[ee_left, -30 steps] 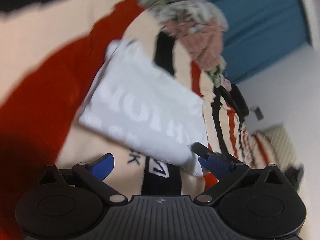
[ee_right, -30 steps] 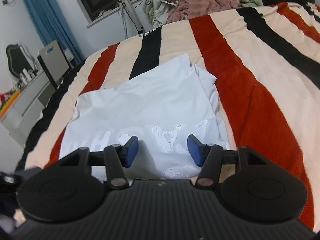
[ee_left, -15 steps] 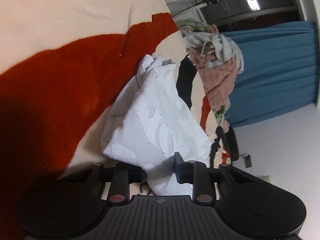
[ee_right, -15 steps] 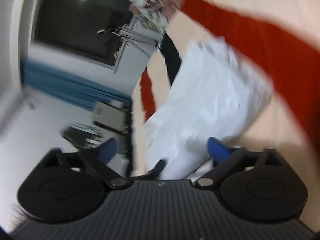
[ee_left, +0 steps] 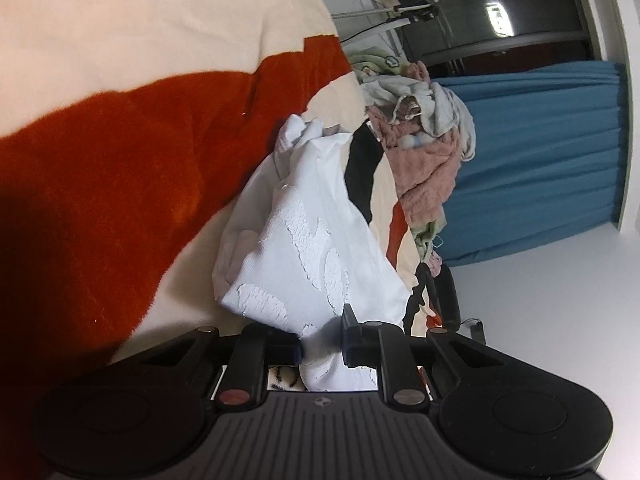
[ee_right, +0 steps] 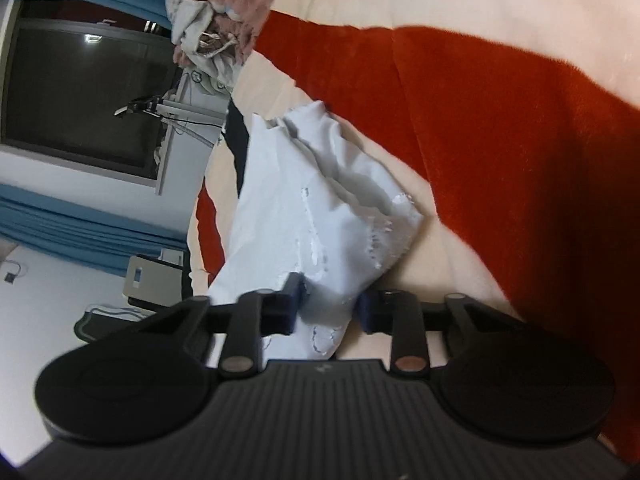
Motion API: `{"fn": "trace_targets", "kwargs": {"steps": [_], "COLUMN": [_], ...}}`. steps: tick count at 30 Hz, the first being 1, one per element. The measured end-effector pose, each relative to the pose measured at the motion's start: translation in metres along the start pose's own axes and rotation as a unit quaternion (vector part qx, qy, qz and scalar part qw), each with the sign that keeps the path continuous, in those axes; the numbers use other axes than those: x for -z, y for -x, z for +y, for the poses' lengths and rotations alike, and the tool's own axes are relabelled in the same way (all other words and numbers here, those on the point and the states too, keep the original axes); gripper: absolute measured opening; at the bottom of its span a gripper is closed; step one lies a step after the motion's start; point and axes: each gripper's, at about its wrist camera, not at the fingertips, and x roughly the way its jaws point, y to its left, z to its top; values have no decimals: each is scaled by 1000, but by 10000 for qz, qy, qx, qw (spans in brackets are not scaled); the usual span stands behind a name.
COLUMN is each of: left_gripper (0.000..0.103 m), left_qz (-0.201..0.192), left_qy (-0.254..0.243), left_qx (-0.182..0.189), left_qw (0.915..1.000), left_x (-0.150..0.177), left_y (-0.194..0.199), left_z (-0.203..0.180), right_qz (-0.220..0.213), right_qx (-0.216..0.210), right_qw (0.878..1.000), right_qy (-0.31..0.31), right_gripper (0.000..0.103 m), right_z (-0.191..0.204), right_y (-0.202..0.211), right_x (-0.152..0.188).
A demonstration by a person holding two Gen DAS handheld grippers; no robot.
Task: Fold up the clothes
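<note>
Above the striped bed, both hand-held grippers pinch one white garment.

On the left wrist view, the left hand-held gripper (ee_left: pixel 322 346) has its jaws closed onto a bunched edge of the white garment (ee_left: pixel 304 248), whose raised lettering shows on the hanging cloth. On the right wrist view, the right hand-held gripper (ee_right: pixel 330 306) is likewise clamped on a gathered edge of the white garment (ee_right: pixel 316 208), with cloth squeezed between the blue pads (ee_right: pixel 292 300). The garment hangs crumpled between the two grips, its far end trailing on the bed (ee_left: pixel 120 160) with red, cream and black stripes. A clothes pile (ee_left: pixel 424 148) sits at the bed's far edge, beside a blue curtain (ee_left: pixel 540 152).
</note>
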Motion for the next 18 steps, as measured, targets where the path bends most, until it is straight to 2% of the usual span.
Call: {"fn": "trace_targets", "kwargs": {"steps": [5, 9, 11, 15, 18], "left_gripper": [18, 18, 18, 18, 18], "left_qz": [74, 108, 208, 508, 815], "left_qy": [-339, -854, -846, -782, -796], "left_qx": [158, 395, 542, 819, 904], "left_qw": [9993, 9955, 9947, 9923, 9894], "left_x": [14, 26, 32, 43, 50], "left_y": [17, 32, 37, 36, 18], "left_z": [-17, -48, -66, -104, -140], "right_qz": [-346, -760, -961, -1285, -1403], "right_qx": [-110, -153, -220, -418, -230], "right_qw": [9991, 9964, 9947, 9908, 9898], "right_qy": [240, 354, 296, 6, 131], "right_gripper": [19, 17, 17, 17, 16], "right_z": [16, 20, 20, 34, 52], "right_y": [32, 69, 92, 140, 158], "right_x": [7, 16, 20, 9, -19]}}
